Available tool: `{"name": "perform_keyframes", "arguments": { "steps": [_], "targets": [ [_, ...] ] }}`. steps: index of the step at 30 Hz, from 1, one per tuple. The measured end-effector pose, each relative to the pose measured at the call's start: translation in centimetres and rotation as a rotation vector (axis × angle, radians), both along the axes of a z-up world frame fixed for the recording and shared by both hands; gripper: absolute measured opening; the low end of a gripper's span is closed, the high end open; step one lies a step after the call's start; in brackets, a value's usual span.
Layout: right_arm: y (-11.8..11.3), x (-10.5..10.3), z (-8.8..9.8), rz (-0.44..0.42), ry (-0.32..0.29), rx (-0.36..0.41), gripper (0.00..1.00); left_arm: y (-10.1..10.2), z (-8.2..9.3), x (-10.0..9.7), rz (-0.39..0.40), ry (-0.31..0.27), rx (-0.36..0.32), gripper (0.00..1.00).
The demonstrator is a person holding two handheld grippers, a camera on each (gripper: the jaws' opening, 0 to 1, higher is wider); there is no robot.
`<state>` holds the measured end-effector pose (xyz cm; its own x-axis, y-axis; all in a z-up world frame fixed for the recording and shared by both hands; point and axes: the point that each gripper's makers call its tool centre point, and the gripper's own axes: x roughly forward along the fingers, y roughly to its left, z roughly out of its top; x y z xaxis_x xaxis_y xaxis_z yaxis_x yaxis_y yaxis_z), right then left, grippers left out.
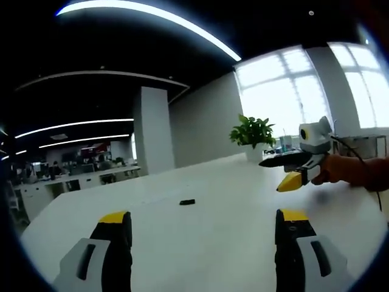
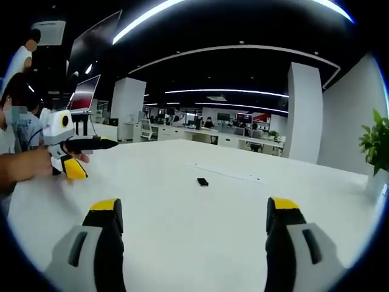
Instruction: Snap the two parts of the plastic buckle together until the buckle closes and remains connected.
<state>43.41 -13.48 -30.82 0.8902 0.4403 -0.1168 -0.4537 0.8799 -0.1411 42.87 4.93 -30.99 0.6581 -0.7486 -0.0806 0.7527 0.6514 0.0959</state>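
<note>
in the left gripper view, the left hand-held gripper point(image 1: 203, 220) w/ yellow-tipped black jaws is spread wide and holds nothing; it hangs above the big white counter point(image 1: 231, 201). the small black plastic buckle piece point(image 1: 187, 202) lies flat on the counter, ahead of the jaws and between them, well apart from both. at the right side of this view the right hand-held gripper point(image 1: 292, 179) comes in, held by a person's hand point(image 1: 331, 170), above the counter near a green potted plant in white pot point(image 1: 253, 135).

in the right gripper view, the right hand-held gripper point(image 2: 194, 210) is also spread wide, nothing in it. the black buckle piece point(image 2: 203, 182) is on the counter point(image 2: 182, 207) ahead, about in the middle, not touched. the left hand-held gripper point(image 2: 82, 159) shows at left, in a hand point(image 2: 45, 161). if the buckle is one part or two joined, cannot tell, too small.
</note>
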Motion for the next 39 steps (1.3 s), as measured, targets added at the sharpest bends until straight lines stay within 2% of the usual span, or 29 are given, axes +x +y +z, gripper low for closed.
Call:
{"name": "perform_keyframes", "arguments": {
  "steps": [2, 4, 5, 7, 11, 14, 16, 21, 24, 27, 29, 30, 34, 39],
  "targets": [
    [0.1, -0.1, 0.0, 0.003, 0.001, 0.011, 0.98, -0.1, -0.2, -0.2, 0.005, -0.032, 0.043, 1.00],
    [0.4, -0.2, -0.1, 0.010, 0.004, 0.011, 0.99, -0.5, 0.1, -0.5, -0.010, -0.030, 0.023, 1.00],
    [0.6, -0.4, -0.2, 0.013, 0.005, 0.010, 0.99, -0.9, 0.7, -0.8, -0.023, -0.029, -0.024, 1.00],
    [0.9, -0.6, -0.3, 0.015, 0.003, -0.003, 0.99, -0.8, 1.1, -0.9, -0.024, -0.031, -0.053, 1.00],
    [0.3, -0.8, 0.0, 0.002, -0.009, 0.009, 1.00, -0.5, 0.7, -0.6, -0.005, -0.029, -0.041, 1.00],
    [0.0, -1.1, 0.0, -0.004, -0.007, 0.024, 1.00, 0.0, 0.3, 0.2, 0.006, -0.002, -0.050, 0.98],
    [-0.1, -1.4, -0.1, -0.005, -0.007, 0.027, 1.00, 0.2, 0.5, 0.4, 0.013, -0.014, -0.059, 0.95],
    [-0.2, -1.7, 0.3, -0.004, -0.018, 0.037, 1.00, -0.1, 1.0, 0.8, -0.010, 0.012, -0.078, 0.99],
    [0.0, -1.8, 0.5, 0.002, -0.024, 0.042, 1.00, -0.4, 1.9, -0.3, -0.052, 0.045, -0.115, 0.99],
    [0.4, -1.8, 0.6, 0.010, -0.029, 0.031, 1.00, -0.4, 2.5, -1.9, -0.056, 0.035, -0.131, 0.99],
    [0.5, -1.8, 0.6, 0.014, -0.030, 0.030, 1.00, 0.1, 3.2, -2.6, -0.059, 0.040, -0.194, 0.99],
    [0.5, -1.8, 0.6, 0.016, -0.030, 0.031, 1.00, 0.5, 3.1, -3.2, -0.057, 0.034, -0.197, 0.99],
    [0.6, -1.7, 0.5, 0.017, -0.027, 0.026, 1.00, 1.6, 2.6, -2.5, -0.024, 0.048, -0.201, 0.99],
    [0.3, -1.7, 0.6, 0.005, -0.033, 0.029, 1.00, 1.6, 2.7, -2.7, -0.022, 0.051, -0.209, 0.99]
  ]
}}
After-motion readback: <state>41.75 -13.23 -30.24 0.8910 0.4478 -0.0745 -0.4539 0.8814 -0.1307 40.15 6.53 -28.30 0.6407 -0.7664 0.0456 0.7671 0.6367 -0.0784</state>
